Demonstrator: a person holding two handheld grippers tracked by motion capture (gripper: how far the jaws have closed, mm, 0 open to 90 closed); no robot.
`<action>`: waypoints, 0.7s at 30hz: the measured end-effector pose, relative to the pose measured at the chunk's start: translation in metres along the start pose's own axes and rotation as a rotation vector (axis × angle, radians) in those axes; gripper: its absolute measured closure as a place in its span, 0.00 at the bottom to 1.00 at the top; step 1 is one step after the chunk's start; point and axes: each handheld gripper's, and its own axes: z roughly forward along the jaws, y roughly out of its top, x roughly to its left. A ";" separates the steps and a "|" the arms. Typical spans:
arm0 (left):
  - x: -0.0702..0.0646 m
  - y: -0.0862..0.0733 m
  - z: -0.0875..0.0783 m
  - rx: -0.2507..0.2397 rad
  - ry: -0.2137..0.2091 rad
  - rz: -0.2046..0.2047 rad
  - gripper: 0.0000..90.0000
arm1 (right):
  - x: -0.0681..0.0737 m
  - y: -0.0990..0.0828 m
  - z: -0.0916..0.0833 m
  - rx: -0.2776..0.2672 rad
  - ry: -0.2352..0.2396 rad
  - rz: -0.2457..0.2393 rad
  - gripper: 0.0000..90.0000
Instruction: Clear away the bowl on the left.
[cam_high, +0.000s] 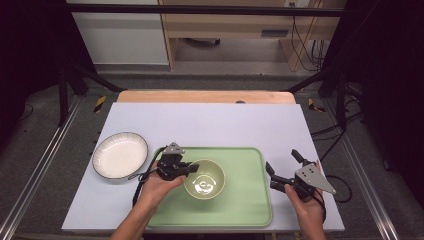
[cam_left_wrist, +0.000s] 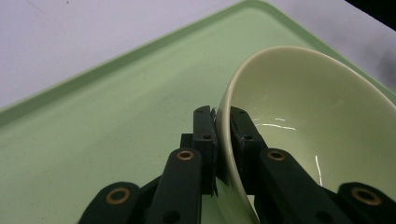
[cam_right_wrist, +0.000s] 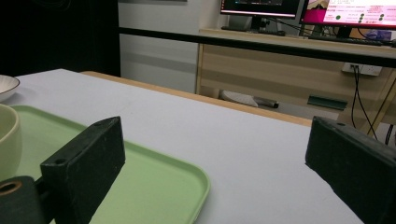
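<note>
Green bowl (cam_high: 204, 178) sits on the green tray (cam_high: 250, 200), a little left of the tray's middle and nearer its left edge than its right — upright in the high view, its pale glossy inside catching the light. The left gripper (cam_high: 192, 169) reaches it from the tray's left edge: in the left gripper view its two black jaws are pinched on the bowl's (cam_left_wrist: 299, 116) rim, one jaw outside the wall and one inside, both touching it. The person's left hand (cam_high: 159, 186) holds that gripper over the tray's (cam_left_wrist: 93, 140) left part.

The tray lies on the table (cam_high: 215, 125), covered in pale lilac-white, close to the table's near edge and about midway along it. A white plate (cam_high: 120, 155) with a dark rim rests on the table just off the tray's far left corner, apart from it.

The right gripper (cam_high: 282, 162) is held by the right hand (cam_high: 306, 202) beside the tray's right edge, near the table's near right corner — its jaws spread wide, with nothing between them. In the right gripper view the jaws frame the tray's (cam_right_wrist: 154, 182) rounded corner and the bare table (cam_right_wrist: 243, 140) beyond.
</note>
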 end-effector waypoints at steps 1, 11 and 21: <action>0.000 0.000 0.001 0.003 0.000 0.003 0.92 | 0.000 0.000 0.000 0.000 0.000 0.000 0.06; 0.001 -0.002 0.004 0.010 0.001 -0.003 0.92 | 0.000 0.000 0.000 0.003 0.002 0.000 0.06; 0.006 -0.004 0.006 0.015 -0.015 -0.024 0.92 | 0.001 -0.001 0.001 0.007 0.006 -0.003 0.06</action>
